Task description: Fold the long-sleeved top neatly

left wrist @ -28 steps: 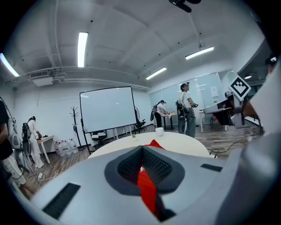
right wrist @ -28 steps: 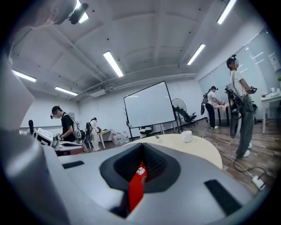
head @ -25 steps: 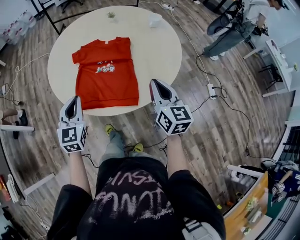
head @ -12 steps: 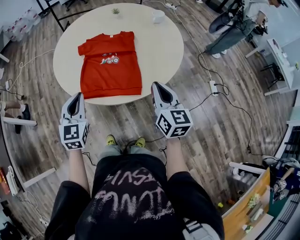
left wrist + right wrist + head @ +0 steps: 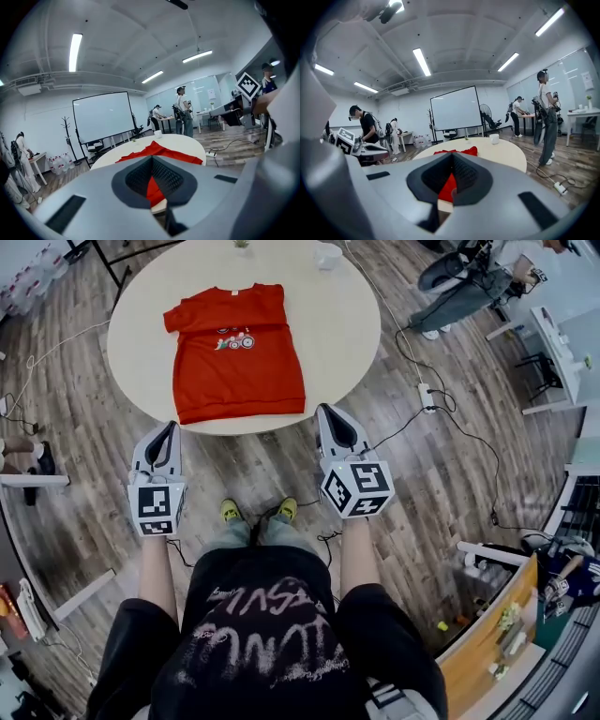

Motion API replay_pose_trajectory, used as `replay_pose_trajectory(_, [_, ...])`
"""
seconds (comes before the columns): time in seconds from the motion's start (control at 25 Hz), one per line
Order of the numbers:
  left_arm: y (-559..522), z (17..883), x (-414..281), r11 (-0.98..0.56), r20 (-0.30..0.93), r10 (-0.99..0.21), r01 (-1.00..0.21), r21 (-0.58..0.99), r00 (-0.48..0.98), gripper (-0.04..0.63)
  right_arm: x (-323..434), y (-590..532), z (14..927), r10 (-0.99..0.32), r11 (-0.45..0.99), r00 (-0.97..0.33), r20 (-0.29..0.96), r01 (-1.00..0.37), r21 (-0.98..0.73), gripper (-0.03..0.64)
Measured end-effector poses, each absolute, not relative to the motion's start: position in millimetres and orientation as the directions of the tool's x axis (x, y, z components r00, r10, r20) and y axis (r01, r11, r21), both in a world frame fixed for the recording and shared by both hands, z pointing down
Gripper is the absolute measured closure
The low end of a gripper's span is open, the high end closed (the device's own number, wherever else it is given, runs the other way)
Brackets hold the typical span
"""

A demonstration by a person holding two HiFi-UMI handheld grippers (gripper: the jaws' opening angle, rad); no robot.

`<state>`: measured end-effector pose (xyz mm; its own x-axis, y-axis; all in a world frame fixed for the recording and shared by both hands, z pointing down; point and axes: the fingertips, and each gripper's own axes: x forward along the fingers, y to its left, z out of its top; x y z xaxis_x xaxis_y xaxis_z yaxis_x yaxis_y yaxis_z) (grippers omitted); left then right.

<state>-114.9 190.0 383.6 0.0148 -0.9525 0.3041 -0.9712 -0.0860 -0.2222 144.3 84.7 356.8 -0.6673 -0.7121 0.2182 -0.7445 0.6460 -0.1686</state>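
Your left gripper [image 5: 166, 430] hangs at the left, just short of the counter's [image 5: 347, 324] near edge and over the wooden floor [image 5: 75, 427]. Its jaws are pressed together with nothing between them, probably because there is no cloth within reach to take.

In the middle, the red top [image 5: 236, 352] lies flat on the counter, print up, collar on the far side and hem [image 5: 244, 412] along the near edge. That probably puts the hem corners first in your reach. Only short stubs show at the shoulders, so the long sleeves seem already turned in or under, though you cannot tell which from here.

At the right, your right gripper [image 5: 331, 415] is likewise fully closed and empty, just off the rim and a little outside the hem's right corner. The two grippers flank the hem and point toward it, which looks like a stance for taking both corners at once. You would have to open both first.
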Motion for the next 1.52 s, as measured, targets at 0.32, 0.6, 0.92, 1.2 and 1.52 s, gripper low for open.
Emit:
replay_pose_trajectory(0.32, [184.9, 412.0, -127.7, -0.208, 0.385, -0.919, -0.93, -0.303, 0.08, 0.583, 124.6, 99.5, 379.6, -0.717, 0.657, -0.63, 0.3, -0.754, -0.013, 0.595])
replay_pose_trajectory(0.6, [190.2, 427.1, -134.2, -0.288, 0.46, -0.882, -0.886, -0.364, 0.097, 0.471, 107.5, 112.5, 382.8, -0.655, 0.748, -0.667, 0.354, -0.64, 0.177, 0.37])
replay_pose_trajectory(0.92, [197.9, 426.5, -126.2, -0.353, 0.534, -0.845, -0.784, -0.511, 0.032, 0.292, 118.4, 118.5, 393.9, -0.595, 0.803, -0.663, 0.454, -0.46, 0.379, 0.202])
replay_pose_trajectory(1.2, [199.5, 430.3, -107.2, -0.389, 0.569, -0.821, -0.695, -0.605, -0.036, 0.275, 139.3, 115.9, 414.2, -0.555, 0.821, -0.656, 0.512, -0.331, 0.465, 0.189])
replay_pose_trajectory(1.52, [199.1, 447.0, -98.8, -0.408, 0.598, -0.793, -0.631, -0.66, -0.113, 0.275, 147.4, 104.5, 445.4, -0.514, 0.831, -0.658, 0.551, -0.224, 0.508, 0.184])
